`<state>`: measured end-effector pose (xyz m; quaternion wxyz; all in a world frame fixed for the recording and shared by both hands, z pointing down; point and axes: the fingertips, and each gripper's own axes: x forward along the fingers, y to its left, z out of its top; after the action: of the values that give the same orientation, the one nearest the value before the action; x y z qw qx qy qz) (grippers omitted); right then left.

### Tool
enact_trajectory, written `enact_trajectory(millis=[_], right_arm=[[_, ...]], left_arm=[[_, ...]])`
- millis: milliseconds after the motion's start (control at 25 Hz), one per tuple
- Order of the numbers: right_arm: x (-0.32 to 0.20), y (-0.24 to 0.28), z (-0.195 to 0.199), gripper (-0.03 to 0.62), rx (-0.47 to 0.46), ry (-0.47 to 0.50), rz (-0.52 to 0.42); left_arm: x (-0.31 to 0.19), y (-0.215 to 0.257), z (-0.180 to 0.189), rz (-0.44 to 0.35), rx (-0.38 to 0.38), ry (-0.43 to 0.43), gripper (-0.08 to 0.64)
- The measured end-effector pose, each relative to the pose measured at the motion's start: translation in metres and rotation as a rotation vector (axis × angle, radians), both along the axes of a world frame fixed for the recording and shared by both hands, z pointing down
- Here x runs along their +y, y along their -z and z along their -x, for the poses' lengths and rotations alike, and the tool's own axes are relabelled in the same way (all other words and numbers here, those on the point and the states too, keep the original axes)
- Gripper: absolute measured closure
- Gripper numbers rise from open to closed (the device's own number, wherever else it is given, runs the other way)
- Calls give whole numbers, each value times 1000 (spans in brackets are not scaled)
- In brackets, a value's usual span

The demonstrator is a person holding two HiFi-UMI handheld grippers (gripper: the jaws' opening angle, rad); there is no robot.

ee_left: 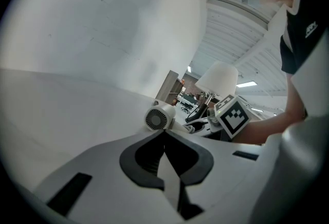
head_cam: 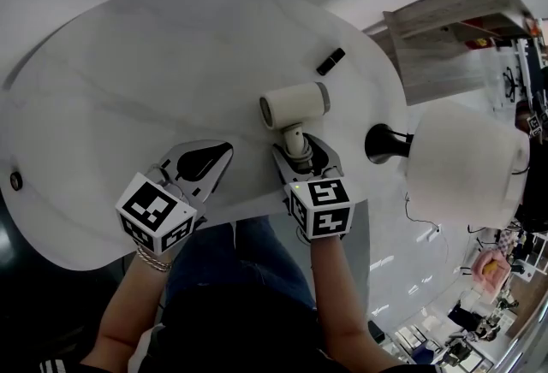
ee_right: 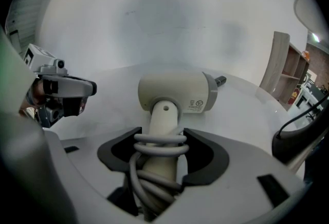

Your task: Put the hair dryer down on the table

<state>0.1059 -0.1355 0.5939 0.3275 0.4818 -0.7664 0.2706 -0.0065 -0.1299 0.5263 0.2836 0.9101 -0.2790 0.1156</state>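
Note:
A cream hair dryer (head_cam: 295,103) points left over the white round table (head_cam: 128,63). Its grey cord is wound round the handle. My right gripper (head_cam: 300,150) is shut on that handle, and the right gripper view shows the dryer (ee_right: 177,92) just beyond the right gripper (ee_right: 162,136). I cannot tell whether the barrel touches the table. My left gripper (head_cam: 218,154) hovers at the near table edge, left of the dryer, shut with nothing in it. From the left gripper (ee_left: 164,135), the dryer (ee_left: 159,117) shows its rear grille.
A small black object (head_cam: 330,61) lies on the table beyond the dryer. A lamp with a white shade (head_cam: 467,162) and black base (head_cam: 385,143) stands at the table's right edge. A wooden shelf (head_cam: 454,29) is past it.

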Motion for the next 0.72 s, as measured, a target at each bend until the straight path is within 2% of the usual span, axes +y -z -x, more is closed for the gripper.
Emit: enact_trajectory(millis=[720], right_arm=[[-8,-1,2,318,-14,-11,26]], left_arm=[[3,4,0,22,18,-20,548]])
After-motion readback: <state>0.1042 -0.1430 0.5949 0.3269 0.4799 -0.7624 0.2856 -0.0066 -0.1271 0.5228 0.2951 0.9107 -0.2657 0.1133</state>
